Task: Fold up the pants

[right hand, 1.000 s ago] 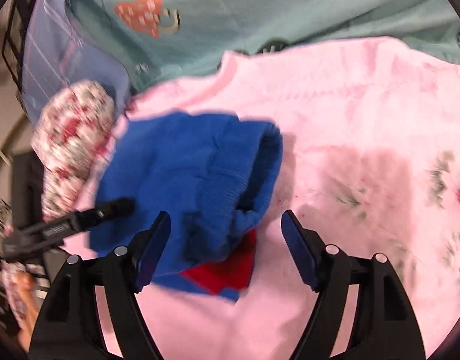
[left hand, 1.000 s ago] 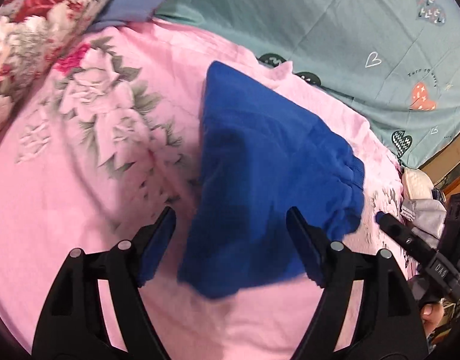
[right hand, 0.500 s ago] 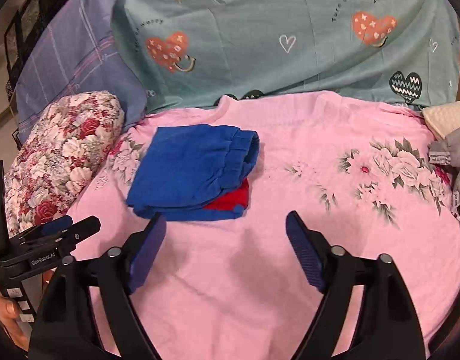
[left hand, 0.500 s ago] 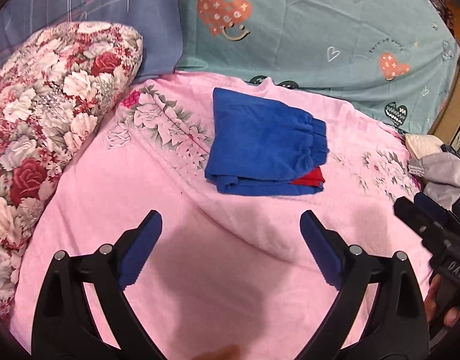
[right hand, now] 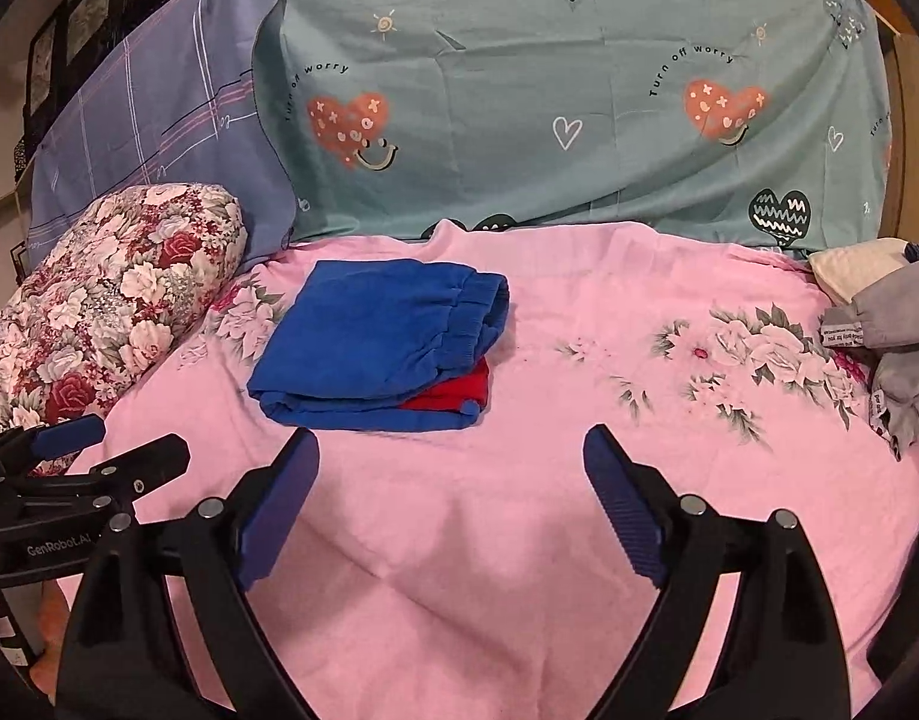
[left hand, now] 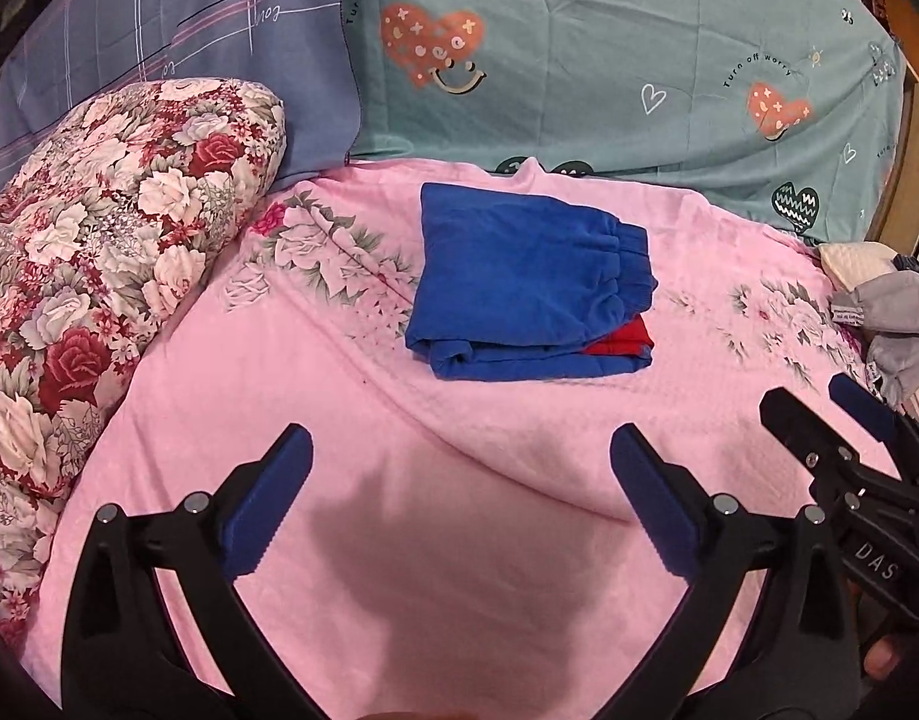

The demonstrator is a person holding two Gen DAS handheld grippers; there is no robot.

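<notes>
The blue pants (left hand: 528,285) lie folded in a compact stack on the pink floral blanket (left hand: 459,540), elastic waistband to the right, a red patch showing at the lower right. They also show in the right wrist view (right hand: 381,345). My left gripper (left hand: 459,492) is open and empty, held well back from the pants above the blanket. My right gripper (right hand: 450,492) is open and empty, also back from the pants. The right gripper shows at the right edge of the left wrist view (left hand: 831,420); the left one shows at the left edge of the right wrist view (right hand: 93,441).
A floral bolster pillow (left hand: 99,276) lies along the left. A teal heart-print sheet (left hand: 609,60) and a purple plaid pillow (left hand: 159,30) stand at the back. Grey and cream clothes (right hand: 891,324) are piled at the right edge.
Both grippers have pulled back and up from the folded pants, which they were close over a second ago. The pants stay folded on the blanket.
</notes>
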